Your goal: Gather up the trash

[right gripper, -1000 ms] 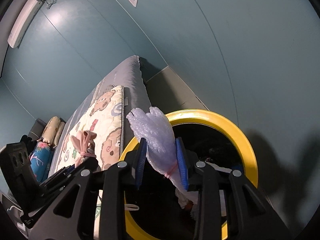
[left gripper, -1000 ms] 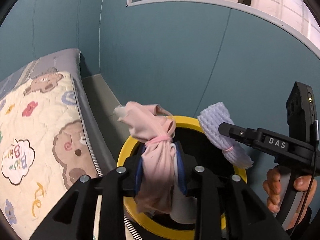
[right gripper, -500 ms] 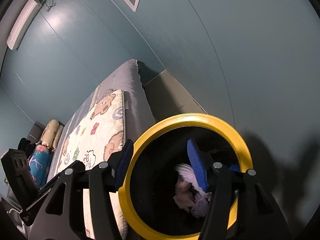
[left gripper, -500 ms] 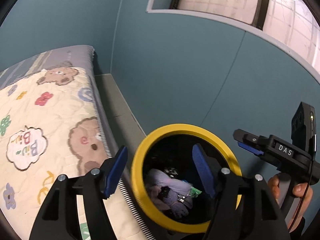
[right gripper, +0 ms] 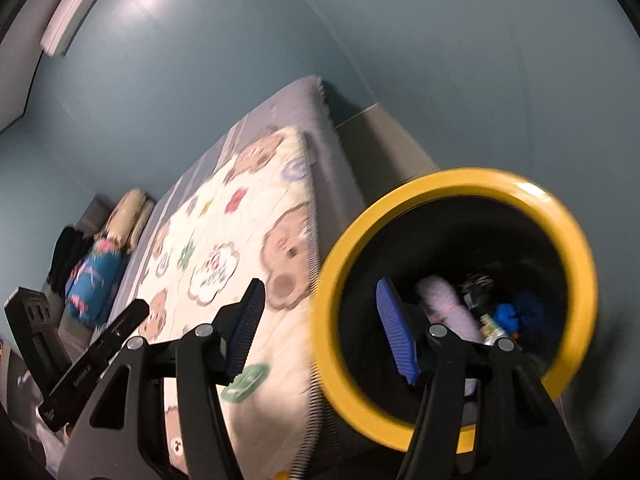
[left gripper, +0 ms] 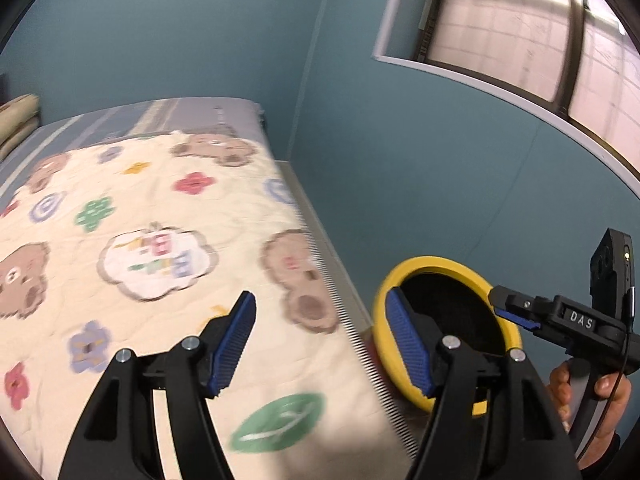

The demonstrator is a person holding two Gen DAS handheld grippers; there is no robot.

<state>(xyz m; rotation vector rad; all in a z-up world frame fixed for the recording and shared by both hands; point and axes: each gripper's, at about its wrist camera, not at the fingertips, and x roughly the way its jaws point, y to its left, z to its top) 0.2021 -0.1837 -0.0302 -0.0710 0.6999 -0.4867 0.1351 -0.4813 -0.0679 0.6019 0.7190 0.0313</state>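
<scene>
A black bin with a yellow rim [left gripper: 436, 262] [right gripper: 460, 180] stands on the floor between the bed and the teal wall. Inside it lie a pale lavender foam bundle [right gripper: 444, 304], something blue [right gripper: 506, 316] and other scraps. My left gripper [left gripper: 320, 344] is open and empty over the bed's edge, with its right finger in front of the bin's rim. My right gripper [right gripper: 320, 334] is also open and empty, straddling the near rim. A hand [left gripper: 592, 396] holds the right gripper [left gripper: 520, 316] beside the bin.
A bed with a cream quilt [left gripper: 152, 248] printed with bears and flowers fills the left. Pillows [right gripper: 120, 232] lie at its far end. A window [left gripper: 520, 28] is set in the wall above the bin. A narrow strip of floor [right gripper: 384, 140] runs along the wall.
Both grippers let go of their bundles, the pink one and the lavender foam one, which dropped into the bin. Both jaws opened, and both hands swung left toward the bed.
</scene>
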